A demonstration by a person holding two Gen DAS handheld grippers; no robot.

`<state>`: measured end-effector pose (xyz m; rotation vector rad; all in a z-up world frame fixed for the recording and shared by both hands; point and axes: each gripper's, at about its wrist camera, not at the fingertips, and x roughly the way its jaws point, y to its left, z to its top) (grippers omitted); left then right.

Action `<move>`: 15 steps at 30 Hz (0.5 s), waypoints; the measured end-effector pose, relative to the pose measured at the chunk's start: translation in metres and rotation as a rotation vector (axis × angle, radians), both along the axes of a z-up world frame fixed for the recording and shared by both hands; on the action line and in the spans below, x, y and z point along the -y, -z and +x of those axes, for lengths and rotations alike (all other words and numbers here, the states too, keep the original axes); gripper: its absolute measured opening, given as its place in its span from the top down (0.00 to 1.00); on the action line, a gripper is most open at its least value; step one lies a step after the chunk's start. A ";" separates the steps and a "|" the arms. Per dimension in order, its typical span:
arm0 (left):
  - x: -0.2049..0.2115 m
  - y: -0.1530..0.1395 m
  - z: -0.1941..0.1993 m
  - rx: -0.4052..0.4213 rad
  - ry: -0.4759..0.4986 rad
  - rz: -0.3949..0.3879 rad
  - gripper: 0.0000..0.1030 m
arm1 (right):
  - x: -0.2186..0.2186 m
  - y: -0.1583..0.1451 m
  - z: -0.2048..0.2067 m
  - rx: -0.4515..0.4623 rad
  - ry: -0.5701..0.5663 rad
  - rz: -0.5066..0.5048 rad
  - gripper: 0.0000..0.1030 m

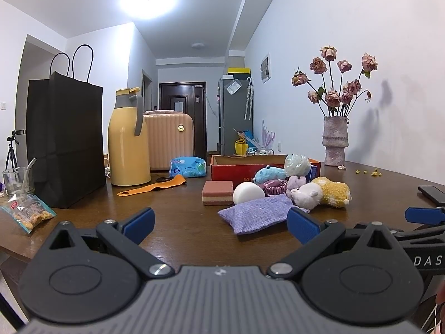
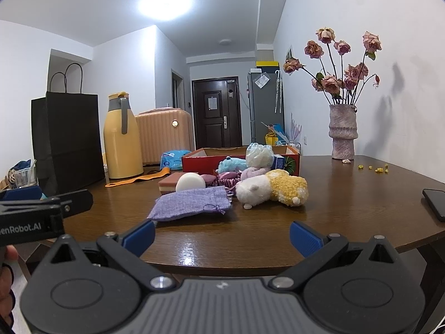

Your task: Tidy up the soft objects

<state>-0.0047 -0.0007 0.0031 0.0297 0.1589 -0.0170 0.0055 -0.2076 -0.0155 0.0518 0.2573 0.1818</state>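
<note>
Both hand-held grippers, left (image 1: 219,222) and right (image 2: 221,236), gape wide and empty above the brown counter (image 2: 347,194). Ahead, a lilac drawstring pouch (image 2: 190,203), white ball (image 2: 190,181), layered sponge (image 1: 217,192) and yellow-white plush (image 2: 274,189) huddle before a red box (image 2: 211,160).

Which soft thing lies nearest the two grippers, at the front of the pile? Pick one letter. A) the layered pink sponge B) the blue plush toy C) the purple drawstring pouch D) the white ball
C: the purple drawstring pouch lies flat at the front of the pile, ahead of the white ball, the layered pink sponge and the blue plush toy, which sits back by the red box.
</note>
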 end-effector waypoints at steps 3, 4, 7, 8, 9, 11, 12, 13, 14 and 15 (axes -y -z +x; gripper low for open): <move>0.000 0.000 0.000 -0.001 0.002 0.002 0.00 | 0.001 0.000 0.000 -0.001 0.002 0.002 0.00; 0.001 0.000 -0.001 0.001 0.001 0.003 0.00 | 0.001 0.000 0.000 -0.001 0.003 0.002 0.00; 0.001 -0.001 -0.001 0.001 0.000 0.003 0.00 | 0.000 0.000 0.000 0.000 0.004 0.003 0.00; 0.001 -0.001 -0.001 0.001 -0.001 0.003 0.00 | 0.001 -0.001 -0.001 0.001 0.004 0.004 0.00; 0.000 -0.001 -0.001 0.000 -0.002 0.003 0.00 | 0.001 -0.001 -0.001 0.000 0.004 0.004 0.00; 0.000 -0.002 -0.001 0.002 -0.004 0.001 0.00 | 0.001 -0.001 -0.001 0.001 0.005 0.004 0.00; 0.000 -0.002 0.000 0.003 -0.004 0.002 0.00 | 0.001 -0.001 -0.001 0.001 0.005 0.004 0.00; 0.000 -0.003 0.000 0.004 -0.004 0.003 0.00 | 0.002 -0.002 -0.001 0.000 0.005 0.005 0.00; 0.000 -0.003 0.000 0.003 -0.003 0.002 0.00 | 0.002 -0.002 -0.001 -0.001 0.005 0.006 0.00; 0.000 -0.003 0.000 0.003 -0.003 0.002 0.00 | 0.003 -0.002 -0.001 -0.001 0.006 0.007 0.00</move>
